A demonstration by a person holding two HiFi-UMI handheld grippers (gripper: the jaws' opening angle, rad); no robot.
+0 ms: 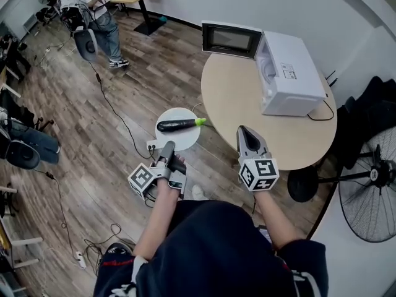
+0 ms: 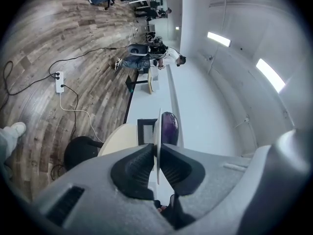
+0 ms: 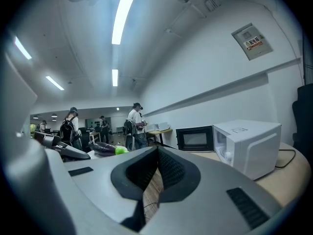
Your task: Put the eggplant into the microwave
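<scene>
In the head view a dark purple eggplant with a green stem lies on a white plate, held out over the wooden floor just left of the round beige table. My left gripper is shut on the plate's near rim. The left gripper view shows the plate edge-on between the pads, with the eggplant on it. The white microwave stands on the table's far side with its door swung open. My right gripper hangs over the table's near edge, shut and holding nothing. The right gripper view shows the microwave ahead.
A person stands far off by a desk. Cables and a power strip lie on the floor under the plate. A standing fan and dark clothing are to the table's right. Several people stand in the distance.
</scene>
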